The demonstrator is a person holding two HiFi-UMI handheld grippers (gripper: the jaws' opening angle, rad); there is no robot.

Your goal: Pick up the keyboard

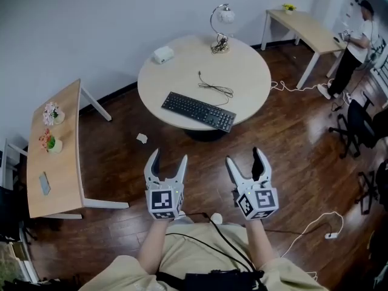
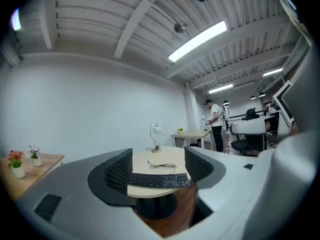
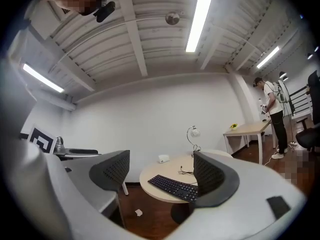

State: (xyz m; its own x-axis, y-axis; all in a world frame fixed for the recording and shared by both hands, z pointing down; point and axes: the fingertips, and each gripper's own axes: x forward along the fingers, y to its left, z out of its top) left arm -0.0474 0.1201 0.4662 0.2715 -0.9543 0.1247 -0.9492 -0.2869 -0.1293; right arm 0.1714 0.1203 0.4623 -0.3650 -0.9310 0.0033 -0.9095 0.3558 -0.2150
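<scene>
A black keyboard (image 1: 198, 111) lies on the round beige table (image 1: 242, 71), near the table's front edge; its thin black cable (image 1: 215, 88) is coiled behind it. Both grippers hover over the wooden floor well short of the table. My left gripper (image 1: 167, 161) is open with nothing between its jaws, and the keyboard (image 2: 158, 180) shows far off between them. Beside it on the right, my right gripper (image 1: 248, 160) is also open and empty, with the keyboard (image 3: 175, 186) seen ahead between its jaws.
A chrome desk lamp (image 1: 221, 28) and a small white box (image 1: 163, 54) stand at the round table's back. A long desk with flower pots (image 1: 51, 144) is at the left. A person (image 1: 354, 41) stands by another desk (image 1: 306, 26) at back right. Cables (image 1: 309, 229) lie on the floor.
</scene>
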